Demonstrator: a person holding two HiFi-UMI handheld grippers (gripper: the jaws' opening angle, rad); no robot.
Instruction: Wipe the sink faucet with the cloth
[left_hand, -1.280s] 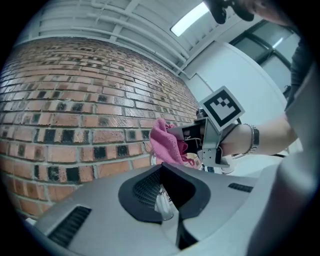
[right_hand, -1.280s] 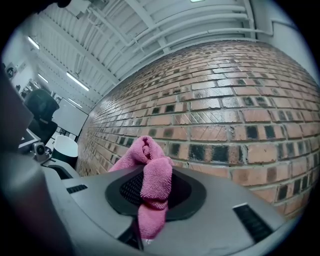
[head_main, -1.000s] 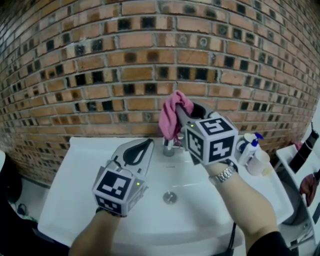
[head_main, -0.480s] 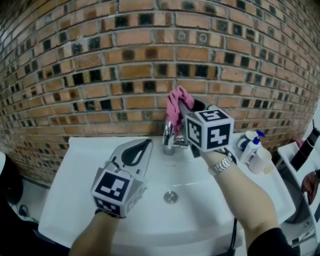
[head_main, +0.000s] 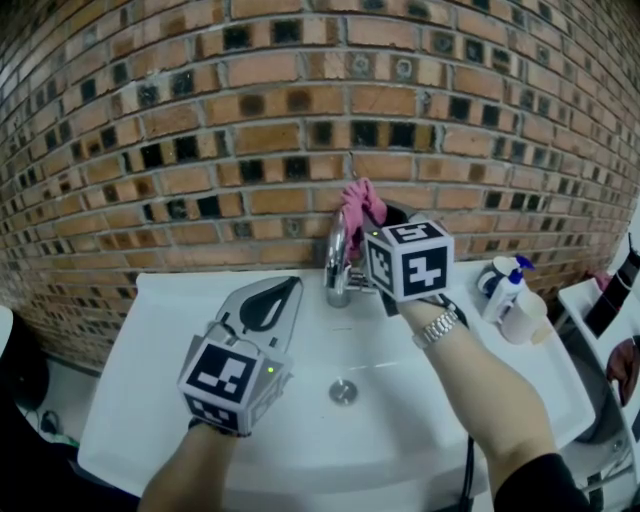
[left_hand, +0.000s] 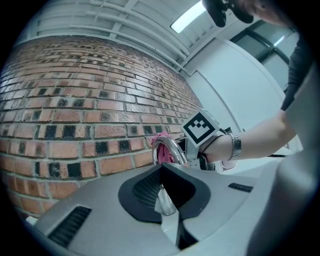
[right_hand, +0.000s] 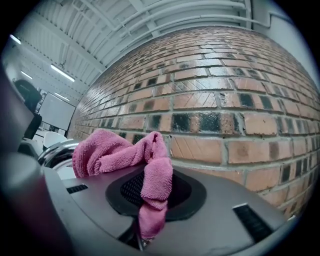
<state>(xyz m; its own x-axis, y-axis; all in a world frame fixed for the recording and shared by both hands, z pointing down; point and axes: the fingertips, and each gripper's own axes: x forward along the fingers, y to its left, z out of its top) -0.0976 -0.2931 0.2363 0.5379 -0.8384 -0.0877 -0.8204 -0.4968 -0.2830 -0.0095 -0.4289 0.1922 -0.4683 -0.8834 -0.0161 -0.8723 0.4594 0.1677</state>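
Note:
A chrome faucet (head_main: 337, 262) stands at the back of the white sink (head_main: 180, 330). My right gripper (head_main: 375, 225) is shut on a pink cloth (head_main: 361, 203), which it holds just right of and behind the spout top, close to the brick wall. In the right gripper view the cloth (right_hand: 150, 175) hangs clamped between the jaws, with the faucet (right_hand: 56, 150) at the left edge. My left gripper (head_main: 291, 285) rests shut over the sink's left side, apart from the faucet and holding nothing. From the left gripper view the faucet (left_hand: 169, 148) and cloth (left_hand: 160, 141) lie straight ahead.
A brick wall (head_main: 200, 150) rises directly behind the sink. A pump bottle (head_main: 503, 288) and a white container (head_main: 522, 322) stand on the sink's right rim. The drain (head_main: 343, 391) is in the middle of the basin.
The right gripper has carried the cloth off the front of the faucet, to the right and back toward the wall, so the spout now shows. The left gripper has stayed put.

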